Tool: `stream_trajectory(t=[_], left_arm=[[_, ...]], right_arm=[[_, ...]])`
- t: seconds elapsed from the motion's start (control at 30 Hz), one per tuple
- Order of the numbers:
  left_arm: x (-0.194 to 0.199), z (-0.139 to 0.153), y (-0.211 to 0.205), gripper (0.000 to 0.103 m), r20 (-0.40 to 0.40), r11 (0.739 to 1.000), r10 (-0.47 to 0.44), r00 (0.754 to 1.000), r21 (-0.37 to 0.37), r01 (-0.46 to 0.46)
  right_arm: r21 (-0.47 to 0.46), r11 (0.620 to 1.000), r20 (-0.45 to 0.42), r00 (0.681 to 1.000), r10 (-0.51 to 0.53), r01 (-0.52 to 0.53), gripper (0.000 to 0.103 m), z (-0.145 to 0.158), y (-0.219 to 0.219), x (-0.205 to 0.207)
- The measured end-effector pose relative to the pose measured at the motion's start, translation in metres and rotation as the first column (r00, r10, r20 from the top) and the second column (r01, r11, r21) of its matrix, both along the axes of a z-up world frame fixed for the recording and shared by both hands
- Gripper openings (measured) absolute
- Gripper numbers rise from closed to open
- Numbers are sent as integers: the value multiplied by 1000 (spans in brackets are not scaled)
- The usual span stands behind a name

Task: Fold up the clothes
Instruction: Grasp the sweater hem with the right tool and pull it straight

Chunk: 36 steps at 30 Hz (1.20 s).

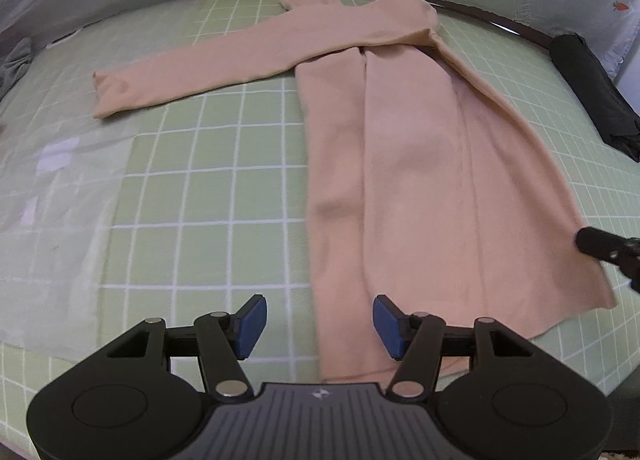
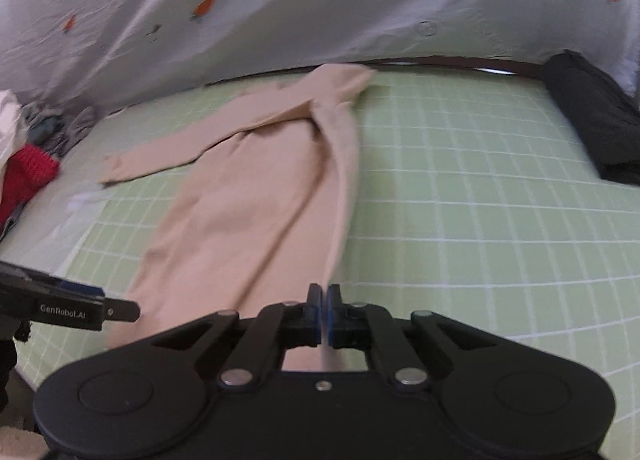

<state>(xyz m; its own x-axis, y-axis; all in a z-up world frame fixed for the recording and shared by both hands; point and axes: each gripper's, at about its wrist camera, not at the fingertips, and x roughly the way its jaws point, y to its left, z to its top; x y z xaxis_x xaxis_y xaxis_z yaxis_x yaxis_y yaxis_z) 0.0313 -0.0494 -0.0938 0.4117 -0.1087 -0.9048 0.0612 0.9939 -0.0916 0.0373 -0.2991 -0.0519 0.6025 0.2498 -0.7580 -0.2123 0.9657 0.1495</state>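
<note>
Left wrist view shows the left gripper (image 1: 319, 326) with fingers spread wide over the near hem of a beige long-sleeved garment (image 1: 420, 164) lying on a green checked mat (image 1: 192, 188), while the right gripper (image 2: 323, 314) is pinched closed on the garment's right edge.

Peach top (image 1: 420, 164) on a green mat (image 1: 208, 188) gridded in white. Black bundle (image 1: 588, 84); red knit (image 2: 28, 172); white sheet (image 2: 280, 0) dotted orange.
</note>
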Motion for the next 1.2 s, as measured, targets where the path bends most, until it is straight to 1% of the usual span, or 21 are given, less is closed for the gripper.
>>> stream_trajectory(t=[0.13,0.23,0.43,0.6,0.63,0.77,0.9,0.93,1.0,1.03,1.07,1.1,1.17,1.2], left_arm=[[-13,1,16,60,-2,1000,11,1000,14,-11],[-25,0,30,60,-9,999,20,1000,35,-19],[-46,-5,61,60,-39,995,82,996,54,-80],[-52,-9,72,60,-58,992,123,991,44,-121],[-52,-9,72,60,-59,992,124,991,40,-122],[-47,-10,65,60,-59,994,102,993,31,-100],[-43,-11,55,60,-58,997,69,996,38,-67],[-42,-12,53,60,-60,997,67,996,40,-64],[-39,-12,51,60,-61,997,74,995,40,-71],[-37,-11,51,60,-61,996,80,995,39,-78],[-34,-11,52,61,-57,996,89,994,37,-87],[-30,-9,53,61,-53,994,102,993,32,-101],[-22,-8,58,61,-44,990,139,989,18,-138],[-17,-7,62,61,-39,987,161,986,10,-160]], right_arm=[[26,999,-33,999,44,-43,3,-6,22,1],[50,997,-58,997,56,-53,3,-11,35,0],[119,991,-163,984,75,-56,3,-35,59,0],[140,990,-189,981,46,-19,5,-40,59,-6],[147,989,-176,984,33,-7,5,-38,56,-8],[157,986,-81,996,-42,54,8,-19,37,-14],[105,986,-84,989,-118,127,9,-21,24,-8],[82,988,-102,987,-121,129,9,-26,24,-6],[35,994,-157,983,-98,105,8,-40,27,-2],[26,997,-161,984,-73,79,11,-42,30,-1],[19,999,-151,987,-45,48,16,-40,34,-1],[12,1000,-142,990,-16,18,19,-39,37,-1],[26,1000,-111,994,11,-8,19,-31,37,4],[36,999,-93,995,20,-17,22,-27,36,7]])
